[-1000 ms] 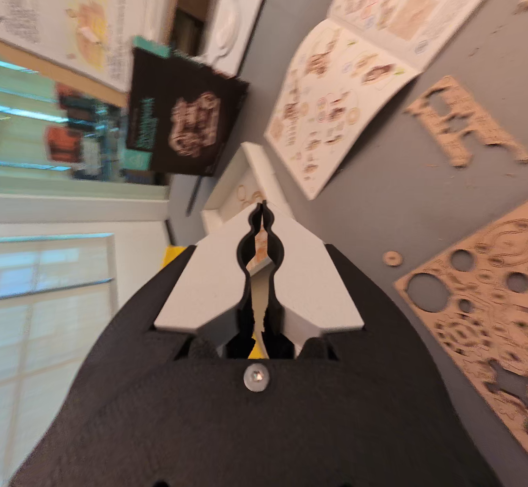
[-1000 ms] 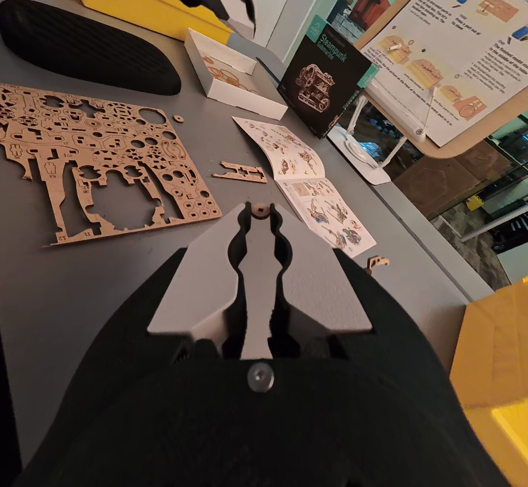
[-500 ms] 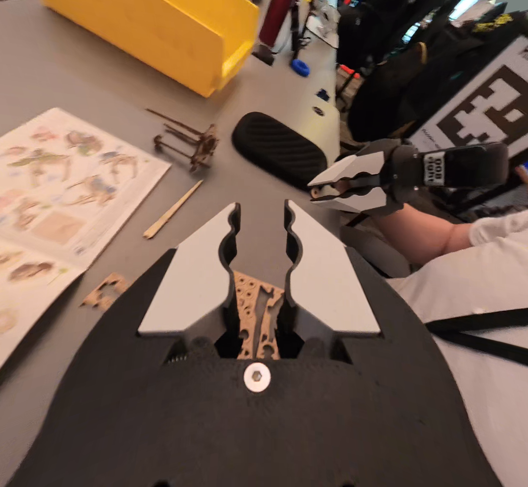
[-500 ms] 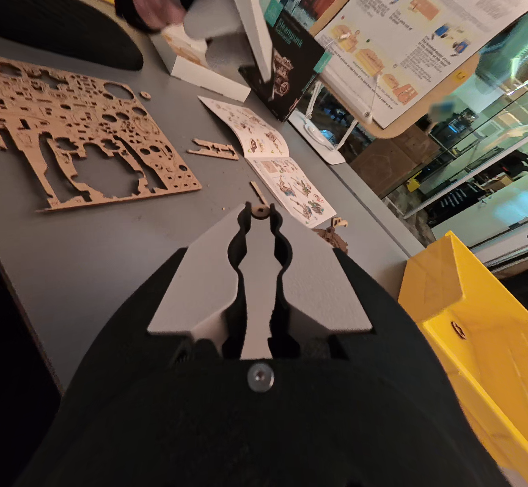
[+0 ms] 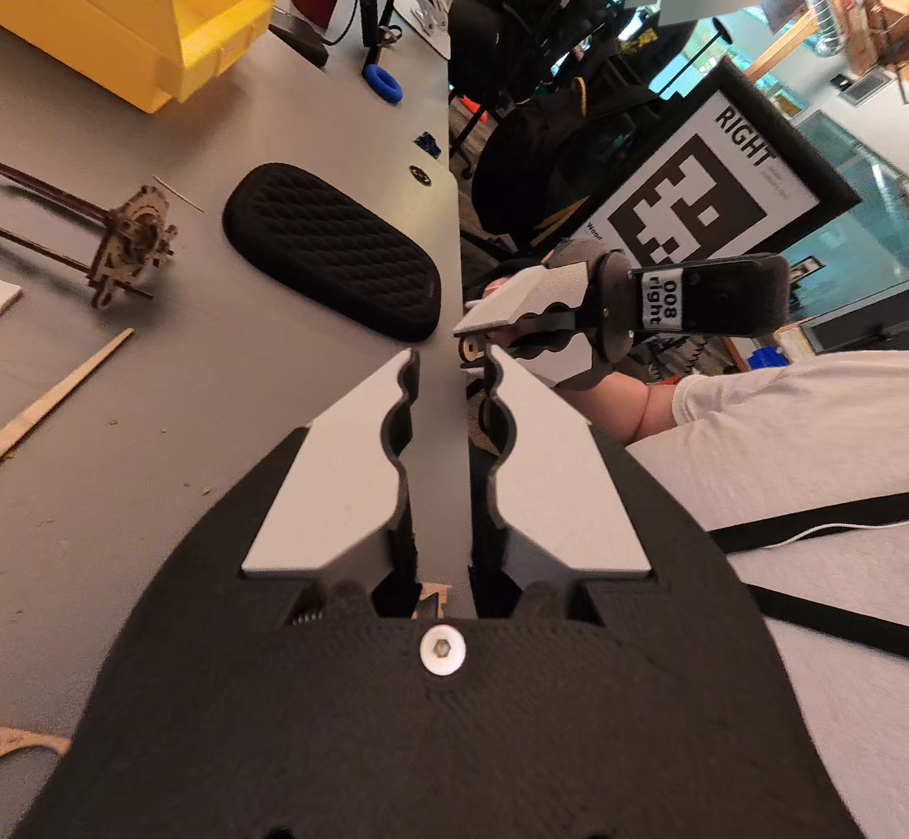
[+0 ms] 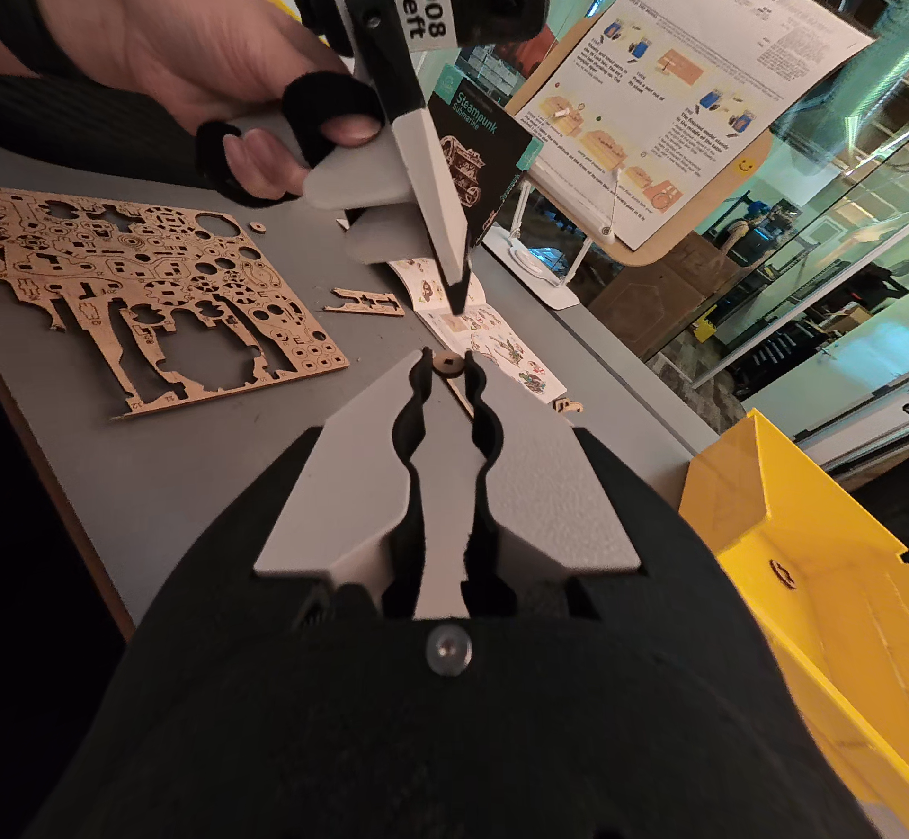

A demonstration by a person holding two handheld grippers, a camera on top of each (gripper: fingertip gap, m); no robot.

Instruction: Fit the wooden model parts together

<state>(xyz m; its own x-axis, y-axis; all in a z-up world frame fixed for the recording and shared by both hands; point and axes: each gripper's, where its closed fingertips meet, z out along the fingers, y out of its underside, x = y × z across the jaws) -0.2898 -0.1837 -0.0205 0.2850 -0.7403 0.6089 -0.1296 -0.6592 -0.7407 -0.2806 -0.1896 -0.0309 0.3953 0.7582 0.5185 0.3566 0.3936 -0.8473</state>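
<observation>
My right gripper (image 6: 448, 358) is shut on a small round wooden disc (image 6: 448, 365) with a square hole, held at the fingertips above the table. My left gripper (image 5: 450, 353) is open and empty. In the left wrist view the right gripper (image 5: 472, 340) comes in from the right, and its disc (image 5: 469, 348) sits just beyond my left fingertips. In the right wrist view the left gripper (image 6: 455, 294) points down just behind the disc. A partly built dark wooden model (image 5: 133, 245) with rods lies on the grey table (image 5: 221, 397).
A laser-cut wooden sheet (image 6: 147, 304) lies left, with a small loose part (image 6: 366, 306) and an open instruction booklet (image 6: 492, 338) beyond. A black pad (image 5: 329, 249), a wooden stick (image 5: 59, 392), a yellow bin (image 6: 811, 594) and a black box (image 6: 472, 161) stand around. The table edge runs beside the pad. Left and right tips are no more than a few centimetres apart. The left tips stand about 15 centimeters off the wooden stick (image 5: 59, 392).
My left gripper was shut and faced the booklet and tray; it has swung round toward the right gripper and opened. The right gripper keeps the disc and has turned slightly.
</observation>
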